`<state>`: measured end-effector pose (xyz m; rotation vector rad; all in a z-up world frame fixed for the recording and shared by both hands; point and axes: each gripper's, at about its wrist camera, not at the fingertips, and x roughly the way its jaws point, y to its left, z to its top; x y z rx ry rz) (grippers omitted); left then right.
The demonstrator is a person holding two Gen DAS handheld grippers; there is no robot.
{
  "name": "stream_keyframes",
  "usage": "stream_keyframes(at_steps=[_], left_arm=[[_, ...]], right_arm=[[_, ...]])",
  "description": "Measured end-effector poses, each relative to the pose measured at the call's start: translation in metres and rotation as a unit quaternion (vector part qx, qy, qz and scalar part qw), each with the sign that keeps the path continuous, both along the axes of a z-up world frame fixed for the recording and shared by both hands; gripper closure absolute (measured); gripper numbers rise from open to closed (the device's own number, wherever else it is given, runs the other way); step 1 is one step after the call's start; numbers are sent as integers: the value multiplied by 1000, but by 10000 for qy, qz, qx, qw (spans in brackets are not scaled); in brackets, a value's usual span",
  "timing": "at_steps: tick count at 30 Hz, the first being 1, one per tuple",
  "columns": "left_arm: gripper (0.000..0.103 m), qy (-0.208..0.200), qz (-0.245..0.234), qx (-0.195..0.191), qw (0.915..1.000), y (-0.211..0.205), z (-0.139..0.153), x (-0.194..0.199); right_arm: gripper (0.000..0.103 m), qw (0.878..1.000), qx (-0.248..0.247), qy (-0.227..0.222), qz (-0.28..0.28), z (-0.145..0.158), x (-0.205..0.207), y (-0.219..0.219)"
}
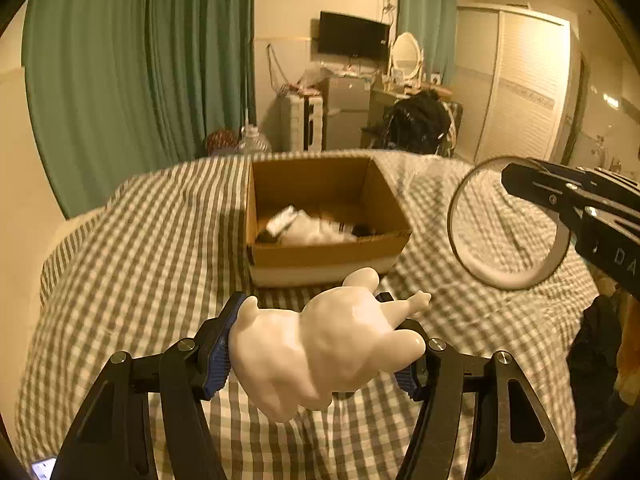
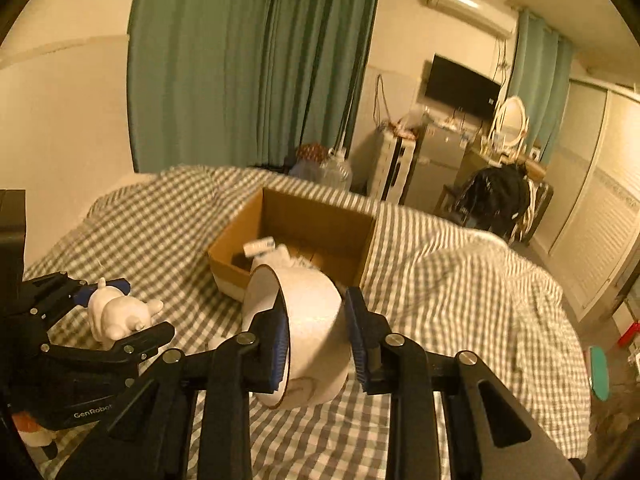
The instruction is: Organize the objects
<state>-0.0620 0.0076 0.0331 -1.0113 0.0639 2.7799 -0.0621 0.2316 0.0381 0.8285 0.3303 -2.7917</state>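
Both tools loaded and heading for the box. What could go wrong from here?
1. The left tool pinches the glossy white figurine across its rounded body, so it might slip out.
2. The right tool holds the tape roll by its wall only; it may swing.
3. The cardboard box sits on a soft checked blanket and could tip if bumped.

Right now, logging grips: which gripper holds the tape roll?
The right gripper holds the tape roll; the left gripper holds a white figurine.
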Motion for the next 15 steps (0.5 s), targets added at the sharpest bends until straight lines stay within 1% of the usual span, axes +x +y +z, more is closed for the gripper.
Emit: stream_keyframes(at_steps=[3, 9, 11, 15], left_arm=[[37, 94, -74, 54, 9999, 2, 17, 0], [37, 297, -78, -59, 9995, 8, 43, -15], [37, 433, -37, -174, 9989, 11, 49, -24], [37, 454, -29, -216, 9987, 13, 56, -49]], right_arm=[[79, 9998, -5, 203, 30, 19, 10, -1], [79, 9988, 48, 465, 124, 45, 16, -8], [79, 9985, 60, 524, 135, 51, 12, -9], [79, 9981, 69, 592, 140, 63, -5, -11]])
